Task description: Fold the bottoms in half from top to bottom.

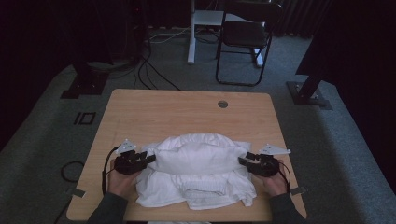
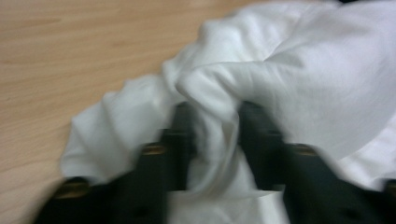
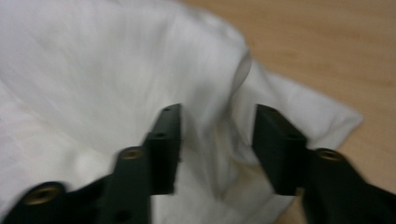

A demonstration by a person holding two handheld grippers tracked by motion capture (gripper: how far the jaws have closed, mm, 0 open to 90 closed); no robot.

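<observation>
The crumpled white cotton garment [image 1: 196, 175] lies at the light wooden counter's [image 1: 154, 109] six o'clock edge, left hand-held gripper [image 1: 148, 158] at its nine o'clock, right hand-held gripper [image 1: 243, 161] at three o'clock, both spread around loose folds.

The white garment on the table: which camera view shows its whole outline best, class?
The high view: the white garment lies whole on the wooden table, its top fold rolled towards the person. The left gripper view shows a bunched fold between black jaws; the right gripper view, a blurred edge.
</observation>
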